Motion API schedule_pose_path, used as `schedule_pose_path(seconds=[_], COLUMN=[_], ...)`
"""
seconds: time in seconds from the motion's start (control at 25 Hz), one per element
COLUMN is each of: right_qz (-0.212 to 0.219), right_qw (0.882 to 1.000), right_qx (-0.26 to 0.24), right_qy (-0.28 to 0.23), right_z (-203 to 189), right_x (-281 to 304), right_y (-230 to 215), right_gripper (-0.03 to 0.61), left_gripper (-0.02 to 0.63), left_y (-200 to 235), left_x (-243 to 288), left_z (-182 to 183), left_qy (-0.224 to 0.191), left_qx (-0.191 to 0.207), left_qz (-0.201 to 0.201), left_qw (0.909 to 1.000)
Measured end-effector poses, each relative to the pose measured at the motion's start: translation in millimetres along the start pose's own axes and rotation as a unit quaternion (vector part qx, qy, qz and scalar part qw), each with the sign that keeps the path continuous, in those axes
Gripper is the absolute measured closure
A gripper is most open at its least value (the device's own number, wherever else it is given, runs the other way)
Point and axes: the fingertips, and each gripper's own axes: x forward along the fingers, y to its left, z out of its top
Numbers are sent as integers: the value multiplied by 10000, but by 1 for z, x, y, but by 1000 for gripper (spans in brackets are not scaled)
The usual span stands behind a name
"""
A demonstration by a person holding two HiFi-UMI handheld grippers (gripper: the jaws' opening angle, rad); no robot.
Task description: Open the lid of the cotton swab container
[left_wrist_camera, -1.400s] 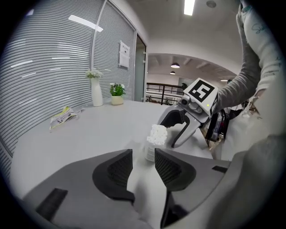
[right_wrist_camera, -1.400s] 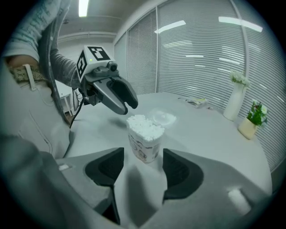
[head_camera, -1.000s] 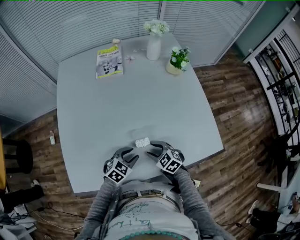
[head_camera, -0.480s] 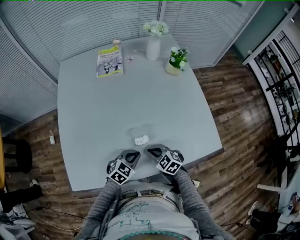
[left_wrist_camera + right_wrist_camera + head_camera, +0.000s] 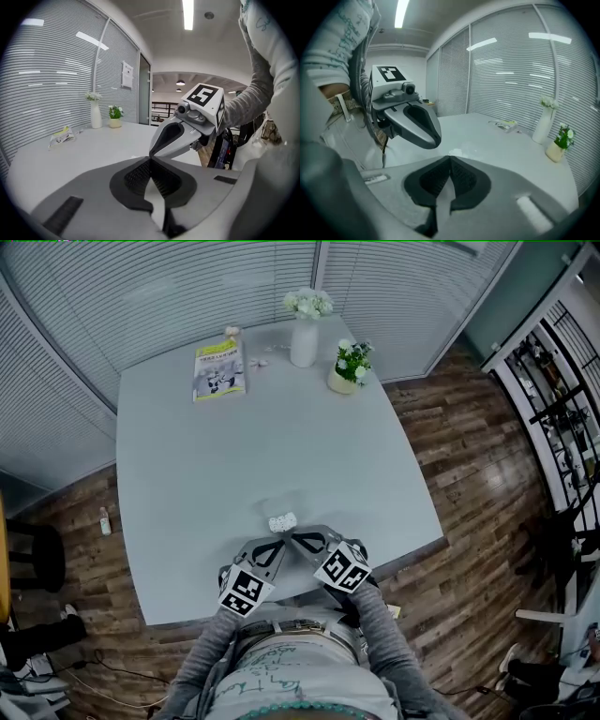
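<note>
While left tongs and right tongs, just closed, held nothing, you had to avoid nudging the container.

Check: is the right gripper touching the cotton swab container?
Apart. The right gripper view shows the right gripper shut on nothing, the cotton swab container lying on the table beyond its tips.

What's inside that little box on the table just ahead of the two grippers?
The cotton swab container shows a tight cluster of small white tips, seen from above. Anything beneath them, such as the stems and the container's floor, is covered.
</note>
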Motion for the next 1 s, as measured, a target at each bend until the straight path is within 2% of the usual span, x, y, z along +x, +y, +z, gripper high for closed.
schedule_pose_path(seconds=[0.48,0.68,1.0], right_qz=[-515,-637,-872], right_qw=[9943,9862,9727], right_qx=[48,111,292], right_qy=[-937,-1526,-2130], right_z=[69,103,144], right_x=[-34,-50,-76], right_y=[-10,-12,-17], right_gripper=[577,577,577], left_gripper=[615,615,615], left_y=[16,19,27], left_x=[-31,-48,-73], left_z=[67,91,129], left_qy=[-893,-1199,-1710], left_qx=[88,189,218], left_qz=[398,509,819], left_qw=[9952,9913,9816])
